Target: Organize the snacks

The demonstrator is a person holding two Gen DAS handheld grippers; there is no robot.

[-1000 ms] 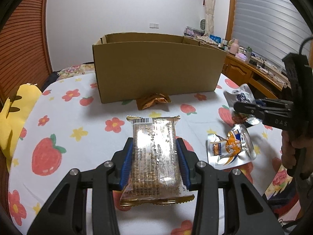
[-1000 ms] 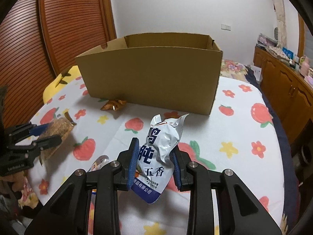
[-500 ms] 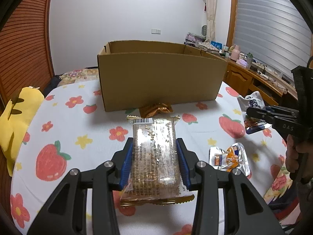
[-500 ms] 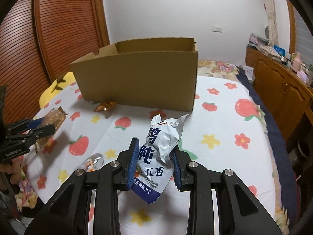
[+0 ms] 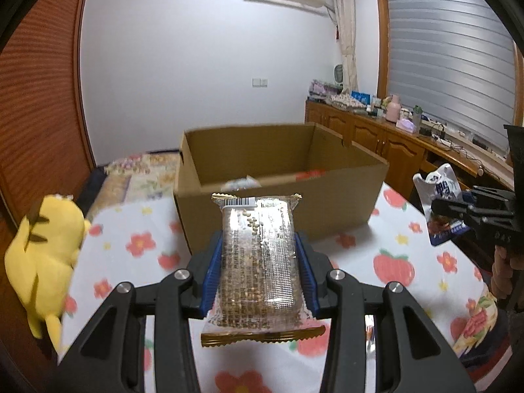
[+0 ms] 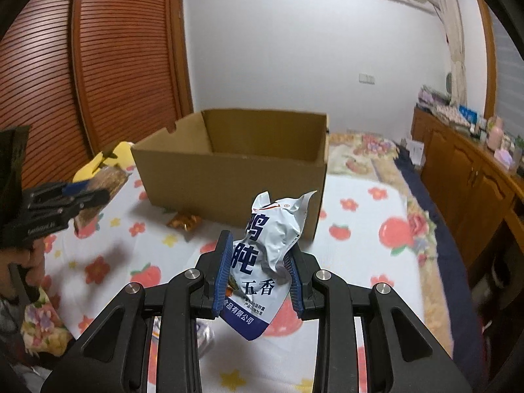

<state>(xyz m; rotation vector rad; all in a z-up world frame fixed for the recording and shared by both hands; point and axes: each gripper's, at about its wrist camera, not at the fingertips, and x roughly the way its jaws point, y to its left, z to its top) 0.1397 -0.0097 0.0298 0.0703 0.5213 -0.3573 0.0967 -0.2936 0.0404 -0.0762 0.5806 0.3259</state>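
A plain brown cardboard box (image 5: 327, 209) sits on a white cloth (image 6: 360, 209) printed with red strawberries and flowers; a yellow plush toy (image 5: 42, 255) has dark stripes

A bed covered by a white sheet (image 6: 357, 209) printed with strawberries and flowers carries everything. An open cardboard box (image 6: 229, 170) stands on it, a small orange packet (image 6: 185, 222) lies just before the box, and a yellow plush toy (image 5: 46, 255) rests at the left edge.

Box wall (image 5: 278, 203) hides most packets inside.
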